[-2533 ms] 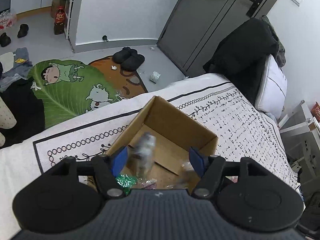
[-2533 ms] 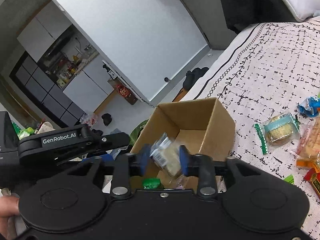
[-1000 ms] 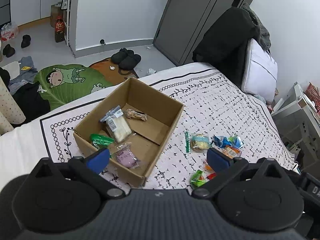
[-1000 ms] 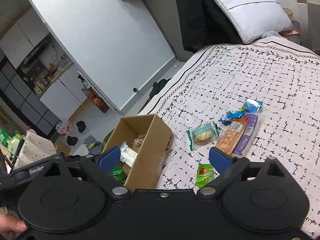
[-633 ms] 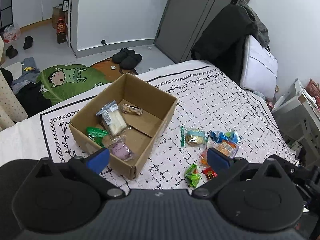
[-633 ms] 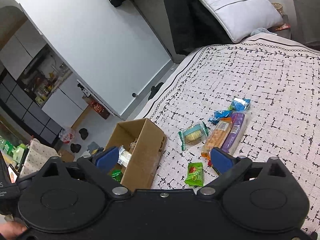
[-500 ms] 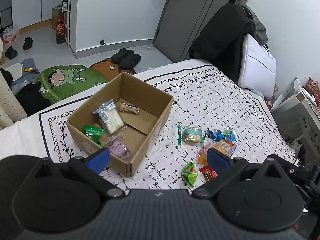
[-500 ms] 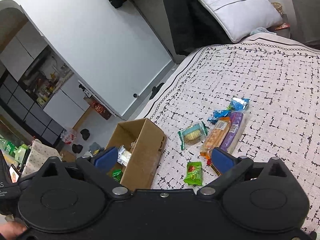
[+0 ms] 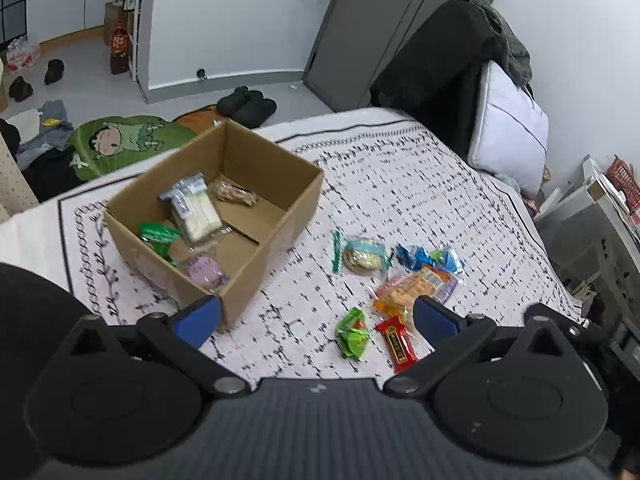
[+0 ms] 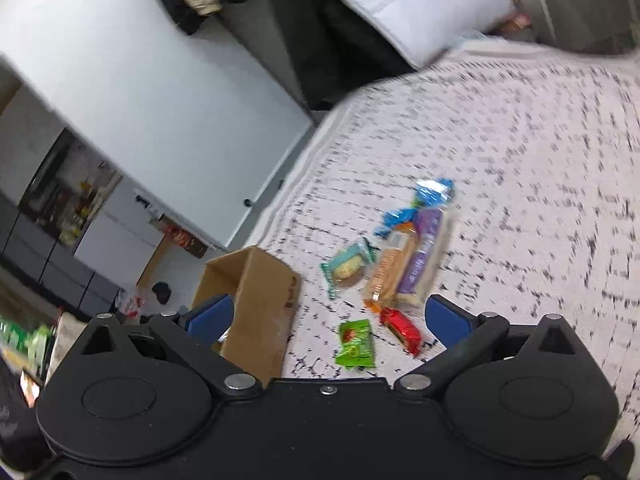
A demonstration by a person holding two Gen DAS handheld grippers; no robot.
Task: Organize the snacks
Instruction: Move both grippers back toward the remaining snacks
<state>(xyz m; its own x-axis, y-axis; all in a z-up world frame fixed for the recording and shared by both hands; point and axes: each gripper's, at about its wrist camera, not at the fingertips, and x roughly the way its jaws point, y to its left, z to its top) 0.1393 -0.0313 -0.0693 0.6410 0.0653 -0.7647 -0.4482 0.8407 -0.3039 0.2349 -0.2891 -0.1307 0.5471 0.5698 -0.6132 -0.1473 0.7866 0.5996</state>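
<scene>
Both tongs had lifted back from the cardboard box (image 9: pixel 224 216), the left tongs (image 9: pixel 316 316) and right tongs (image 10: pixel 326 316) spread apart and empty, with four snacks inside and six or so, including the green packet (image 9: pixel 352 334), left on the bed (image 9: pixel 460 200).

walls: white | door (image 9: pixel 384 20): grey | floor: grey, cartoon rug (image 9: pixel 120 144) | bed: patterned cover (image 9: pixel 420 184), white pillow (image 9: pixel 508 128)
</scene>
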